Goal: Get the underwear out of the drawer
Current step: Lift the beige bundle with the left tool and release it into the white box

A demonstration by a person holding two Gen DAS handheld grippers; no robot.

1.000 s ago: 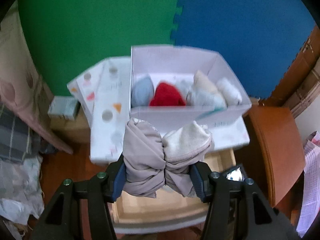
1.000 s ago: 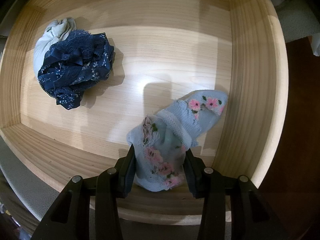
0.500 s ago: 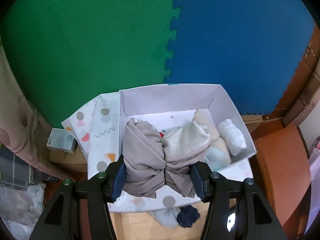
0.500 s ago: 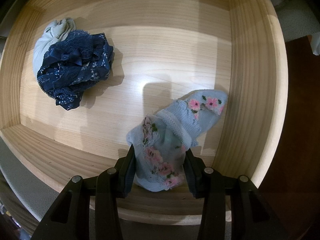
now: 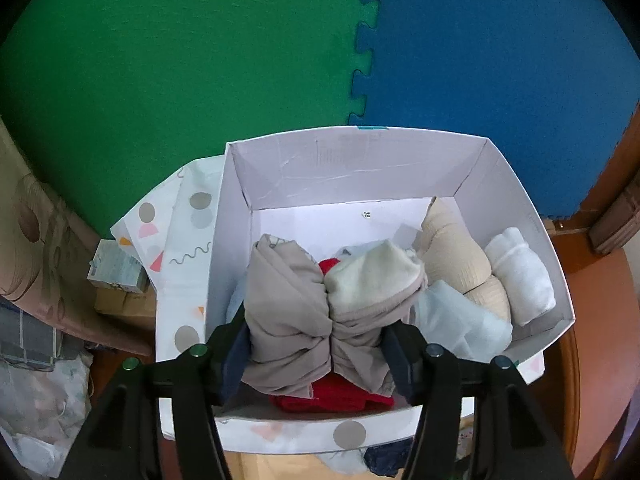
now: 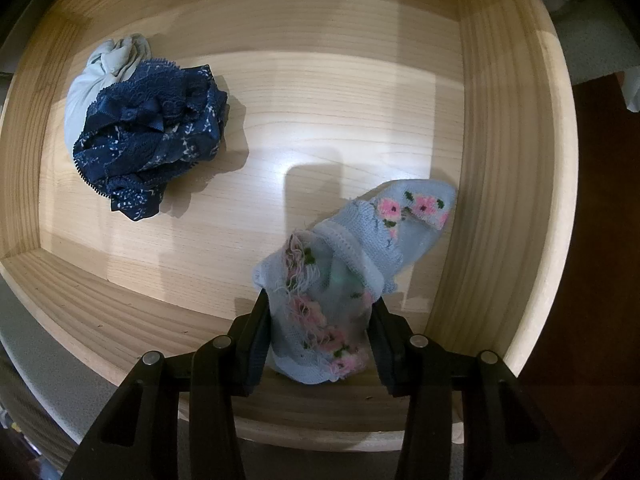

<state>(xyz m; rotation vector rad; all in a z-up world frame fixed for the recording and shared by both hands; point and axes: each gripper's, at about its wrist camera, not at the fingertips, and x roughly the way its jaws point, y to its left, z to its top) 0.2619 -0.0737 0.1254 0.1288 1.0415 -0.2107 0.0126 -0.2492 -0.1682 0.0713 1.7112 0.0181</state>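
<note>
My left gripper [image 5: 316, 344] is shut on a bundle of beige-grey underwear [image 5: 288, 304] and holds it over the open white box [image 5: 360, 168]. The box holds a red piece [image 5: 332, 396], beige [image 5: 452, 252], white [image 5: 520, 276] and pale blue [image 5: 460, 320] rolls. My right gripper [image 6: 320, 344] is shut on light blue floral underwear [image 6: 360, 256] at the near right of the wooden drawer [image 6: 512, 160]. A navy lace piece [image 6: 152, 140] lies on a pale grey piece [image 6: 104, 68] at the drawer's far left.
Green [image 5: 180, 60] and blue [image 5: 500, 52] foam mats stand behind the box. The patterned box lid [image 5: 180, 240] lies to its left beside a small carton [image 5: 116, 268]. A brown wooden surface [image 5: 600, 320] lies right. Cloth clutter [image 5: 36, 360] lies at the left.
My left gripper has carried the beige-grey bundle forward from above the drawer to over the white box. The right gripper holds the floral piece almost still.
</note>
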